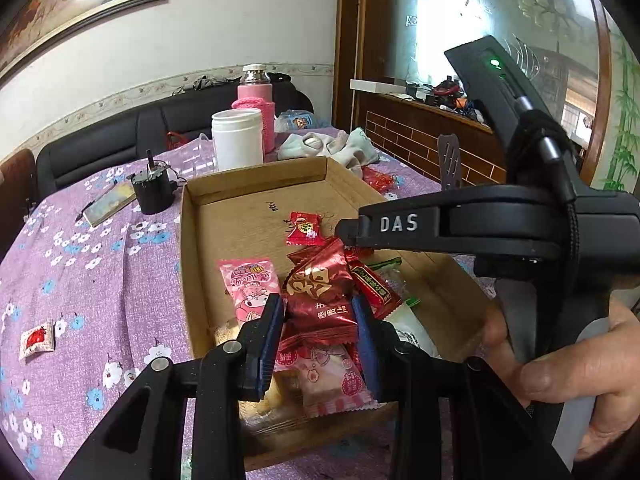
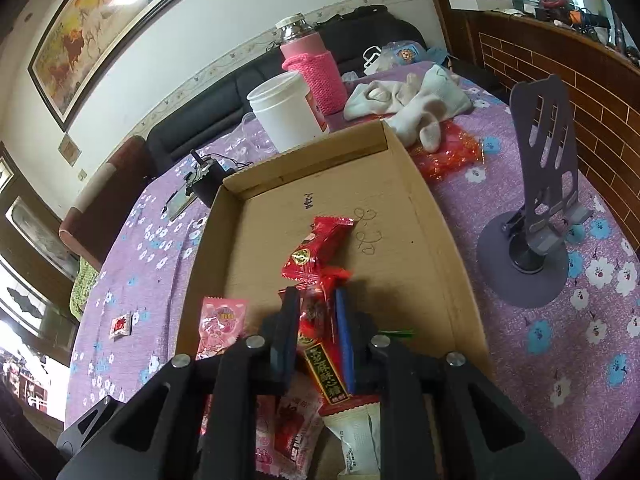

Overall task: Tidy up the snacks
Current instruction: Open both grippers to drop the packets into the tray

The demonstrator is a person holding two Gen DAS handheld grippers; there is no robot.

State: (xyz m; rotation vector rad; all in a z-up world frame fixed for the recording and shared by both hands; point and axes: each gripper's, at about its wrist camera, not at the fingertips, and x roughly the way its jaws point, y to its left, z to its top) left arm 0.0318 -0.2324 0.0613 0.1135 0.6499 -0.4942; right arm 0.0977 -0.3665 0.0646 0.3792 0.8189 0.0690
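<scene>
Now both grippers work over the cardboard tray (image 1: pixel 192 248) on the purple surface (image 1: pixel 100 272). Left gripper (image 1: pixel 320 328) fingers stand narrow around a dark red snack packet (image 1: pixel 320 300); right gripper (image 2: pixel 316 332) fingers pinch a long red packet (image 2: pixel 320 344). One small sachet (image 1: pixel 37 339) lies left, outside the tray.

A purple floral tablecloth (image 2: pixel 560 364) carries a cardboard tray (image 2: pixel 430 208), white jar (image 2: pixel 286 114), and socks (image 2: pixel 404 98).
</scene>
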